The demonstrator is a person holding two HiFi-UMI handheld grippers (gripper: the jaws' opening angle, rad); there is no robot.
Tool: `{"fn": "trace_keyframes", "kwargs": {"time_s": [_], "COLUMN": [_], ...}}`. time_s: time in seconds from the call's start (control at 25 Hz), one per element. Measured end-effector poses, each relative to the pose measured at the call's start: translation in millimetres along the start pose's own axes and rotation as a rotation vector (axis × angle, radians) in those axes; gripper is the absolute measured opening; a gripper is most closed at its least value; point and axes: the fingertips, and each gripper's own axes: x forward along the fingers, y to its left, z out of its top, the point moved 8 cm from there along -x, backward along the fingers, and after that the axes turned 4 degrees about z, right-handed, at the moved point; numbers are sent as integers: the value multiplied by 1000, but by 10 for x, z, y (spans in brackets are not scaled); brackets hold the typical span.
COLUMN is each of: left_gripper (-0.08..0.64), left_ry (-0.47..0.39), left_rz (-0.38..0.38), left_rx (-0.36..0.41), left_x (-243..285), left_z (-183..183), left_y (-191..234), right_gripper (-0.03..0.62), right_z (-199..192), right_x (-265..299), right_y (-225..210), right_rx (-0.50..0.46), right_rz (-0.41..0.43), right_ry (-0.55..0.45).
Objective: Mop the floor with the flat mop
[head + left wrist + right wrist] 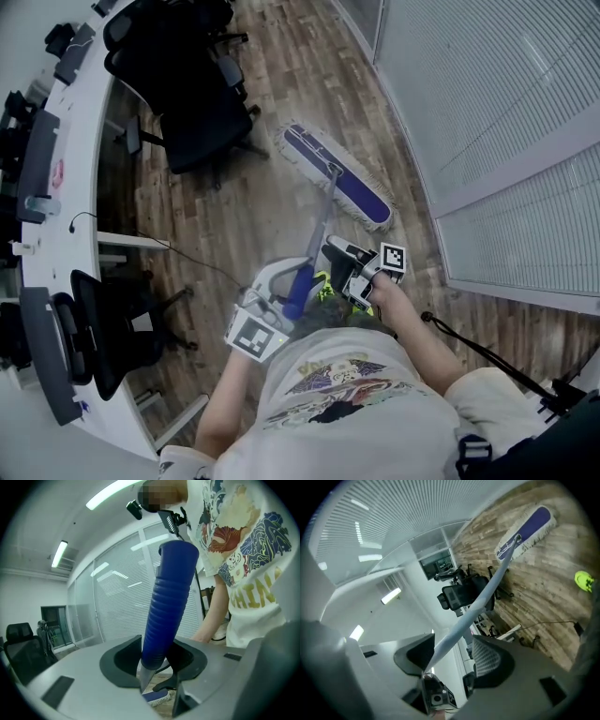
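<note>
A: Where is the flat mop (335, 176) sitting?
B: On the floor (253, 211), between chair (202, 117) and blinds (487, 94). The left hand-held gripper (157, 667) is apparently clamping its blue grip (168, 606); the right hand-held gripper (450, 660) is gaping wide around the pole (483, 597).

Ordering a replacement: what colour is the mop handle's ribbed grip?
Blue grip, best seen in the left gripper view.

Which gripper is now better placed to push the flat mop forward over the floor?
Left. The left gripper clamps the blue grip. The right gripper has its fingers apart around the grey pole, so it would probably have to close first.
</note>
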Motion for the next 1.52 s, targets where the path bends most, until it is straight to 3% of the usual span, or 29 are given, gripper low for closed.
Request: {"fn": "trace_keyframes", "kwargs": {"time_s": [0.28, 0.6, 1.0, 1.08, 1.28, 1.52], "left_gripper": [132, 133, 132, 132, 132, 135], "left_ry": [-13, -44, -68, -61, -24, -60], "left_rz": [-31, 28, 50, 66, 131, 208], "left_rx": [-15, -72, -94, -103, -122, -154], "left_x": [-64, -154, 47, 212, 1330, 1289], "left_z": [-75, -100, -20, 36, 281, 279], "left_y": [61, 349, 415, 379, 394, 326], "right_gripper": [229, 229, 229, 230, 229, 229], "right_z": [47, 142, 348, 489, 1542, 1501], "right_x": [332, 624, 661, 598, 285, 309], "right_y": [-142, -65, 163, 248, 621, 653], "right_rx": [25, -59, -91, -105, -121, -96], "right_rz": [3, -48, -126, -146, -249, -275], "right_ry": [-8, 33, 102, 134, 226, 255]}}
